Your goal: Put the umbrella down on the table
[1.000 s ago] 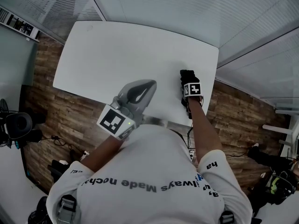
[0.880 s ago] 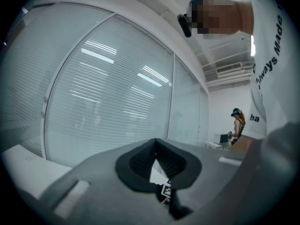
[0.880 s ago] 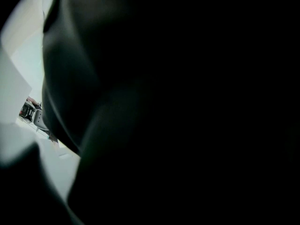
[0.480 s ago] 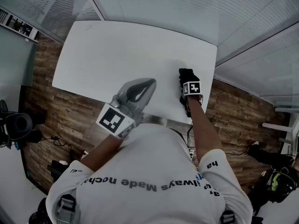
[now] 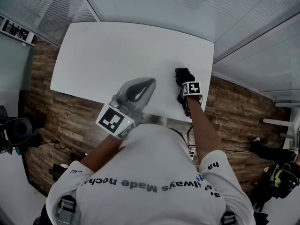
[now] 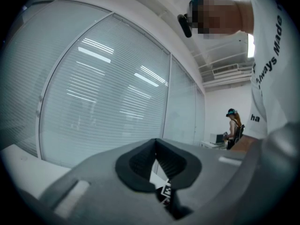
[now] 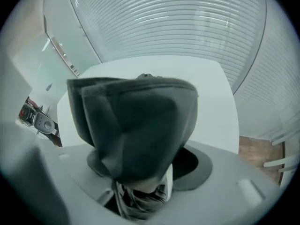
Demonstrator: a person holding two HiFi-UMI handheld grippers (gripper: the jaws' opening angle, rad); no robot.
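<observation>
- While my right gripper [image 5: 183, 85] hangs at right of centre in the head view, over the near right part of the white tabletop [image 5: 117, 50], its jaws are clamped on the umbrella [image 5: 182, 76].
- Seen from the right gripper view, the umbrella [image 7: 136, 125] is a folded bundle of dark fabric that rises out of the jaws and fills the middle of the frame, with the pale tabletop spread behind it.
- Crumpled fabric and a lighter part of the umbrella sit squeezed between the jaws at the bottom centre of that view.
- I cannot tell from any view whether the umbrella touches the tabletop.
- My left gripper [image 5: 149, 84] sits left of centre in the head view, just beside the near edge of the tabletop and well apart from the umbrella.
- Its jaws are brought together at the tips, with nothing between them.
- Its marker cube [image 5: 114, 121] shows black and white squares at lower left of centre.
- Slatted blinds [image 6: 103, 88] fill the left of the left gripper view, and a person [image 6: 233, 128] stands far off at the right.
- Wooden floor [image 5: 70, 111] shows below the tabletop on the left of the head view.
</observation>
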